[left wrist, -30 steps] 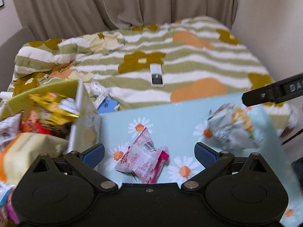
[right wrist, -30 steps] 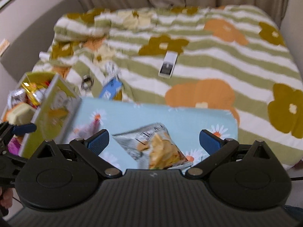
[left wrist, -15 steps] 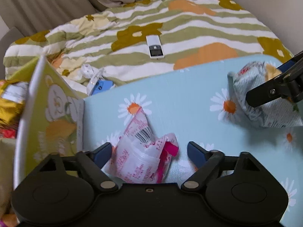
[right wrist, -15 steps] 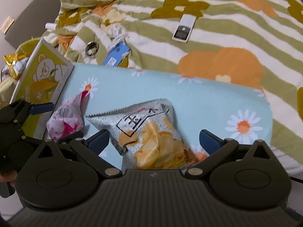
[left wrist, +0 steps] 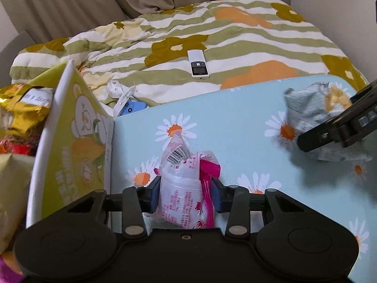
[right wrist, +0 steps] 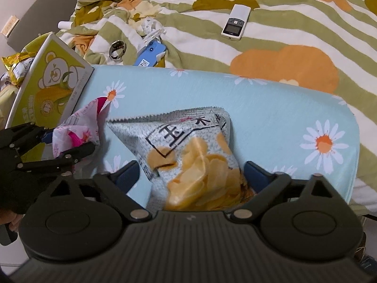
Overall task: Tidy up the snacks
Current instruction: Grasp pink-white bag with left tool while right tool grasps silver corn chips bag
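Note:
A pink-and-white snack packet (left wrist: 181, 172) stands on the light-blue daisy tabletop (left wrist: 235, 118), and my left gripper (left wrist: 186, 193) is shut on its lower part. In the right wrist view the same packet (right wrist: 80, 120) shows in the left gripper (right wrist: 68, 143) beside the box. A grey bag of chips (right wrist: 188, 146) lies flat between the fingers of my right gripper (right wrist: 192, 176). Its jaws are closing, with the pads beside the bag's edges and no squeeze visible. The left wrist view shows that chip bag (left wrist: 306, 108) under a right finger (left wrist: 329, 134).
A yellow-green bear-print box (left wrist: 77, 141) with several snack packs, one gold (left wrist: 23, 108), stands at the table's left edge. On the striped quilt (left wrist: 259, 35) behind lie a white remote (left wrist: 198, 64), a blue phone (left wrist: 132, 107) and a metal ring (right wrist: 117, 50).
Both grippers have come down toward the table. The left jaws have shut on the pink-and-white packet. The right fingers now straddle the chip bag and have narrowed slightly.

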Demonstrator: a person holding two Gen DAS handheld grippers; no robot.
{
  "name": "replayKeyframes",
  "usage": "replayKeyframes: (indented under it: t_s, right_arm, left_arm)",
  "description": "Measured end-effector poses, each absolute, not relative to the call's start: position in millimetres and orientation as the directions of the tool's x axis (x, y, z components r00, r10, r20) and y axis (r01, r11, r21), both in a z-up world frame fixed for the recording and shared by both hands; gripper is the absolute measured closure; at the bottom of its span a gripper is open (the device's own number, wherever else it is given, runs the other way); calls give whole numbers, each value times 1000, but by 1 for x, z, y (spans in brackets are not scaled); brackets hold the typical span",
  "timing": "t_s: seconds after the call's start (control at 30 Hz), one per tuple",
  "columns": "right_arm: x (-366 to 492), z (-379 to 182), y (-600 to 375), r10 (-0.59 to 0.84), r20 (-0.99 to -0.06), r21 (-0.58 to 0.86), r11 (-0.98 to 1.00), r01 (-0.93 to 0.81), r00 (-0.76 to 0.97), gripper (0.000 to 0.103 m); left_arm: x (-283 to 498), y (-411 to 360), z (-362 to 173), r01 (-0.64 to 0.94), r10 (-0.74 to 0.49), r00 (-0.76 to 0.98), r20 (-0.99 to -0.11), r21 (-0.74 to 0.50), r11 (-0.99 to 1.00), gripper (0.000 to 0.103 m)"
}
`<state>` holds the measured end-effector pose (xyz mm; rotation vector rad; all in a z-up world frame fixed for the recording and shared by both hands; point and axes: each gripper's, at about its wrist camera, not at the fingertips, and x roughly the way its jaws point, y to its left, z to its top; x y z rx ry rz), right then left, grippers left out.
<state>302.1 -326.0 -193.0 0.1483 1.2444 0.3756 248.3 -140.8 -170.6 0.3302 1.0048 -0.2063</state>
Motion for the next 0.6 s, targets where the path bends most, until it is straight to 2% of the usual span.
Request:
replayKeyframes:
  t_s: [0.13, 0.2, 0.27, 0.6]
  right_arm:
    - [297, -194, -324, 365, -888, 323, 928, -183, 280, 12]
    - [295, -192, -323, 367, -884, 328, 928, -175, 291, 20]
    - [291, -188, -323, 374, -878, 338, 926, -167, 298, 24]
    - [261, -135, -313, 391, -828, 341, 920, -193, 402, 24]
  left_arm:
    - [240, -139, -161, 308, -36, 537, -843, 156, 938, 60]
    - [236, -137, -155, 299, -44, 546, -836, 146, 943, 60]
    - [232, -137, -148, 291, -55, 556, -829, 132, 948, 60]
    - [195, -129, -87, 238, -104, 669, -736, 80, 968, 60]
